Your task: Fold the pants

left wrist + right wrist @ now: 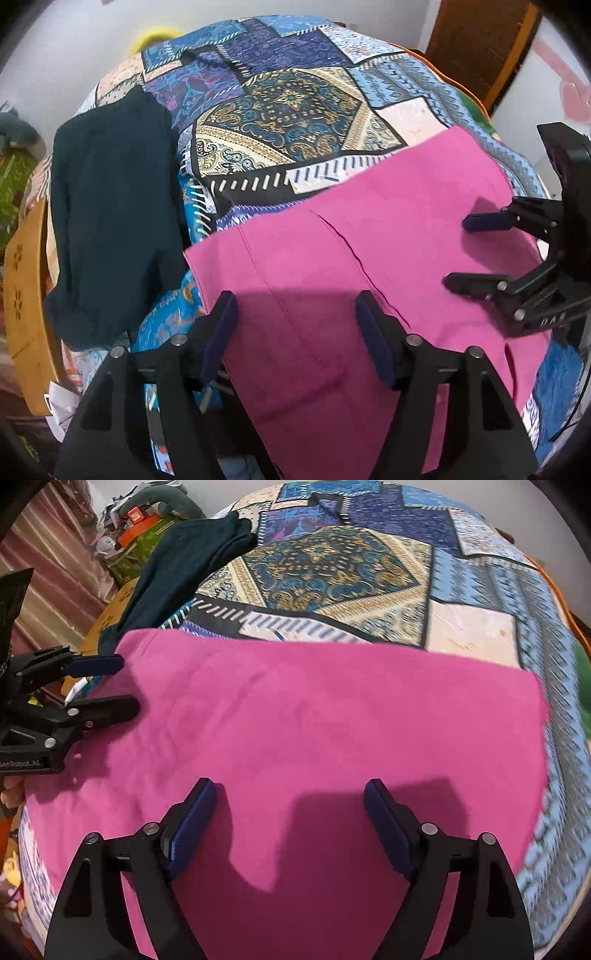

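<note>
The pink pants [369,258] lay spread flat on a bed covered by a patchwork quilt [295,110] in blue, cream and gold. They took up the near part of the bed, with their far edge running across the quilt's striped band.

The left claw [295,332] hovered over the near left portion of the pants, jaws spread wide and holding nothing. Its blue pads [218,336] sat above the cloth, the left one near the pants' left edge, the right one over a seam line. A shadow fell on the fabric between the fingers. Whether the tips touched the cloth could not be told.

The right claw [291,823] was likewise spread apart and empty, hanging over the pants' near middle in its own view [332,720], with pink cloth reaching out on both sides and ahead of it. In the left wrist view the right claw [465,254] came in from the right side, its two fingers apart above the right part of the pants. In the right wrist view the left claw [122,686] came in from the left, at the pants' left edge, fingers also parted.

A dark teal garment [110,214] lay on the quilt's left side, just beside the pants' far left corner. A wooden headboard [26,295] showed beyond it.
</note>
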The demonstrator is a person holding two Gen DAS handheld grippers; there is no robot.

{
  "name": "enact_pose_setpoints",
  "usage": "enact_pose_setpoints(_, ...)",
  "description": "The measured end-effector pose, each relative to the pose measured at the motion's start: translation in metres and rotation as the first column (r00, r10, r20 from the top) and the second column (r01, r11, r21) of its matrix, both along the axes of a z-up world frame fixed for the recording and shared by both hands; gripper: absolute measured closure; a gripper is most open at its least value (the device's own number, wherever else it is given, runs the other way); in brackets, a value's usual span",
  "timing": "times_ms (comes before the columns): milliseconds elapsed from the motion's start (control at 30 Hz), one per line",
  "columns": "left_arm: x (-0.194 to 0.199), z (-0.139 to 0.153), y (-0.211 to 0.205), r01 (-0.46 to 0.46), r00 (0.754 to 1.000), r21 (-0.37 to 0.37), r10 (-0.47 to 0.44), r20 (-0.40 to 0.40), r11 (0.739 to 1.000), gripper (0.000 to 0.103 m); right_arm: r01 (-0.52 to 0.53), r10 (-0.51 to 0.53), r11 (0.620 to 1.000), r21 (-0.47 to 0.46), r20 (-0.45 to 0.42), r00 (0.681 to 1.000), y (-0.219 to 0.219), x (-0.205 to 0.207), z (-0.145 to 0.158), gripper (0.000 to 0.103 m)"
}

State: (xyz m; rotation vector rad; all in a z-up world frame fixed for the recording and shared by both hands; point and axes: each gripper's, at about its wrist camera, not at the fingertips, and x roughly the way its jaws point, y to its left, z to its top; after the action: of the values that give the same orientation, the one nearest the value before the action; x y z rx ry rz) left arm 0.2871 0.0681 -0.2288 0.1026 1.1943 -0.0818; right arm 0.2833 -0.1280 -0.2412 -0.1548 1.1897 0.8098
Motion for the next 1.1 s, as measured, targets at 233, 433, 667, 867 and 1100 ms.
enact_pose_setpoints(233, -0.028, 0.011, -0.005, -0.008, 1.0, -0.004, 0.008, 0.03, 1.0, 0.032, 0.058, -0.058, 0.998, 0.012, 0.017, 0.998, -0.035, -0.023, 0.004, 0.023)
enact_pose_setpoints(433, -0.054, 0.019, -0.004, -0.021, 0.998, -0.019, 0.022, 0.053, 1.0, 0.027, 0.127, -0.127, 0.992, 0.002, 0.052, 0.991, -0.059, -0.039, 0.008, 0.023)
enact_pose_setpoints(667, -0.083, 0.029, 0.001, -0.073, 0.992, -0.037, 0.077, 0.098, 0.997, 0.026, 0.191, -0.191, 0.982, 0.007, 0.078, 0.979, -0.083, -0.059, 0.009, 0.023)
enact_pose_setpoints(867, -0.103, 0.034, 0.007, -0.115, 0.986, -0.08, 0.123, 0.109, 0.99, 0.026, 0.218, -0.217, 0.976, 0.0, 0.108, 0.97, -0.095, -0.073, 0.011, 0.022)
enact_pose_setpoints(1100, -0.12, 0.039, 0.017, -0.161, 0.98, -0.086, 0.17, 0.107, 0.983, 0.024, 0.208, -0.204, 0.978, -0.017, 0.143, 0.968, -0.095, -0.083, 0.022, 0.022)
